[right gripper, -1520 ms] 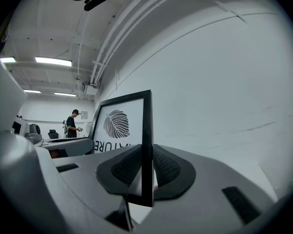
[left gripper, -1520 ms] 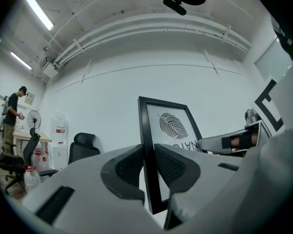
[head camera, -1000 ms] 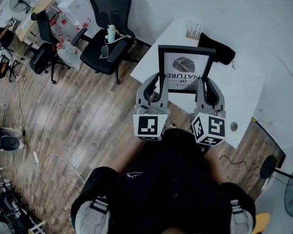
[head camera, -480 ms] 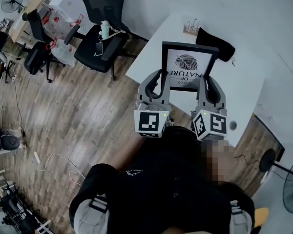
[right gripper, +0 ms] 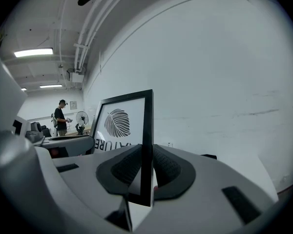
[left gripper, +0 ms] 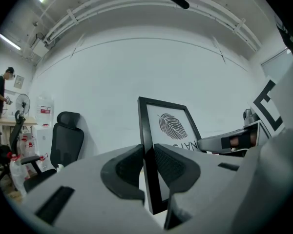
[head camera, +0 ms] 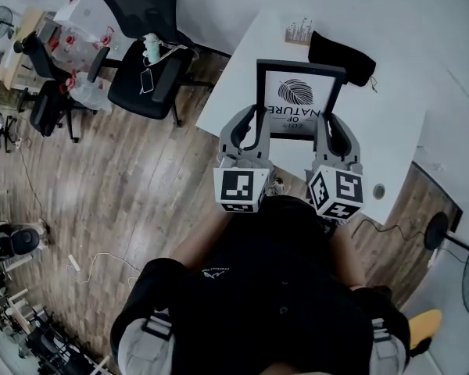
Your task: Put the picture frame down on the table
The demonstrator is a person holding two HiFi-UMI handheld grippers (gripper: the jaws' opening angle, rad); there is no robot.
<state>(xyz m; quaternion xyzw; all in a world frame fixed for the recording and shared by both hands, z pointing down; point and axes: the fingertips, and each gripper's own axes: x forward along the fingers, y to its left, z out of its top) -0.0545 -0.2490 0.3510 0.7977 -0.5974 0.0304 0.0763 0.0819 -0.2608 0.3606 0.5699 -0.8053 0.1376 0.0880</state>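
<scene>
Black picture frame (head camera: 300,100) farther over table (head camera: 391,131)

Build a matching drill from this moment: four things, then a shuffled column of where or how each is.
Things:
1. picture frame
2. left claw
3. black cloth
4. office chair

Places or states:
A. on the wooden floor, beside the table
B. shut on the frame's left edge
C. lying on the table beyond the frame
D. gripped at both side edges

Pairs: 1-D, 2-B, 3-C, 4-A
</scene>
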